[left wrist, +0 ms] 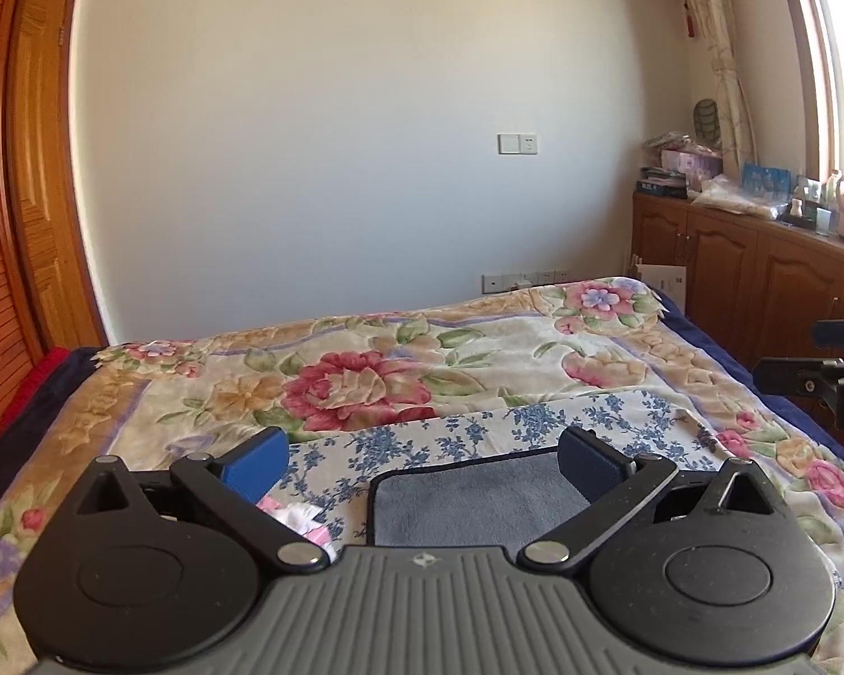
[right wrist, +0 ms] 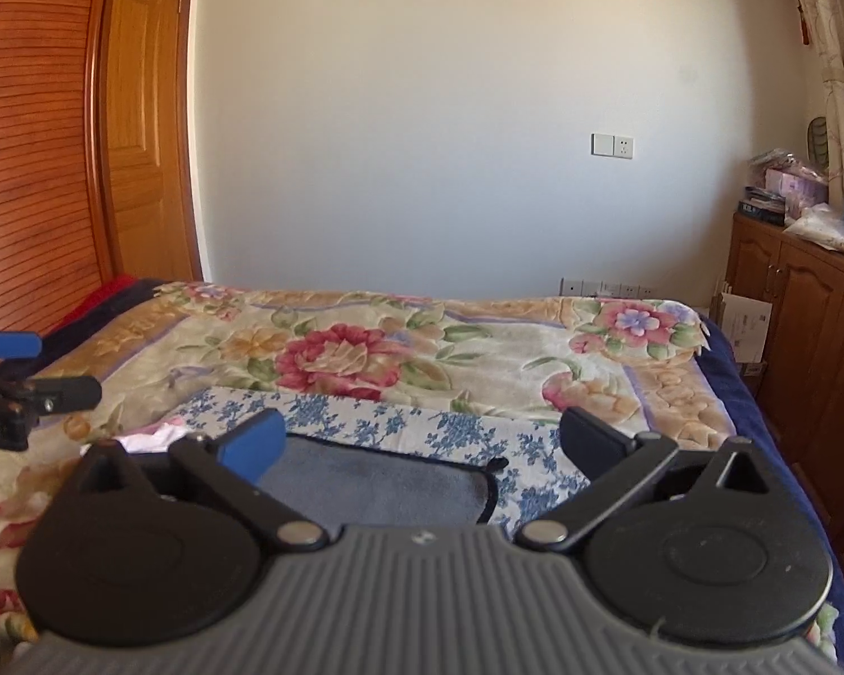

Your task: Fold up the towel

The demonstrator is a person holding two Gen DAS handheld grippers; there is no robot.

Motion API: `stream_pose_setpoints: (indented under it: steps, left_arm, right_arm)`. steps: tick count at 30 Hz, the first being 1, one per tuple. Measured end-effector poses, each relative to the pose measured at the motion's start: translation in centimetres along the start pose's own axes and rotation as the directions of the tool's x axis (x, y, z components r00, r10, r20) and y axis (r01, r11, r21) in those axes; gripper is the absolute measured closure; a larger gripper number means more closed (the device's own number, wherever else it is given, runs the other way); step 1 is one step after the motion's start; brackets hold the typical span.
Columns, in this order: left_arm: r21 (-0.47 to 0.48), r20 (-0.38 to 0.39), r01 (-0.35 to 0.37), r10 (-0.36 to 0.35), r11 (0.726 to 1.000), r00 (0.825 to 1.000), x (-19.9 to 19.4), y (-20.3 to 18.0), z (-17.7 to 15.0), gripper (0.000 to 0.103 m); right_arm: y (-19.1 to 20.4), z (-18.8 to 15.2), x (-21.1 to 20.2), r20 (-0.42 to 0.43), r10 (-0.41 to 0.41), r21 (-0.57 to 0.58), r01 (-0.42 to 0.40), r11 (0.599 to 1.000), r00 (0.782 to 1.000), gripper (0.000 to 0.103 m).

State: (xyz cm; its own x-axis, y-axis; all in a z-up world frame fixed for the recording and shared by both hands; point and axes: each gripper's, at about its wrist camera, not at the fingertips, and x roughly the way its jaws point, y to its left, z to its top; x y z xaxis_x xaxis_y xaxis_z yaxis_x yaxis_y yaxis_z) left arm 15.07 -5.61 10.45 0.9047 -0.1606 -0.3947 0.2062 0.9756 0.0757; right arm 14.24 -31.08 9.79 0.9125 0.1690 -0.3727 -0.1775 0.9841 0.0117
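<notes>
Below, both hand-held grippers, left (left wrist: 422, 464) and right (right wrist: 422, 444), gape over a plush grey towel (left wrist: 478, 500).

Your left tongs' (left wrist: 422, 464) own grey body covers the near part of the grey towel (left wrist: 478, 500), so you can't see its near edge. In the right wrist view the right tongs (right wrist: 422, 444) hide the same stretch. A pink-and-white scrap (left wrist: 304, 520) at lower left is half behind a linkage arm; what it is can't be told. The cluttered items (left wrist: 759, 185) at the right edge are too small to identify.
</notes>
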Motion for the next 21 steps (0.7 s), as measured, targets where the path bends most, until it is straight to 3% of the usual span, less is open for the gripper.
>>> stream_pose_setpoints:
  steps: [21]
  left_arm:
    - [0.051,0.025,-0.080,0.079,0.995,0.997,-7.0,-2.1,-2.0,0.000]
  right_arm:
    - [2.6,-3.2,-5.1,-0.007,0.014,0.012,-0.014,1.000,1.000,0.000]
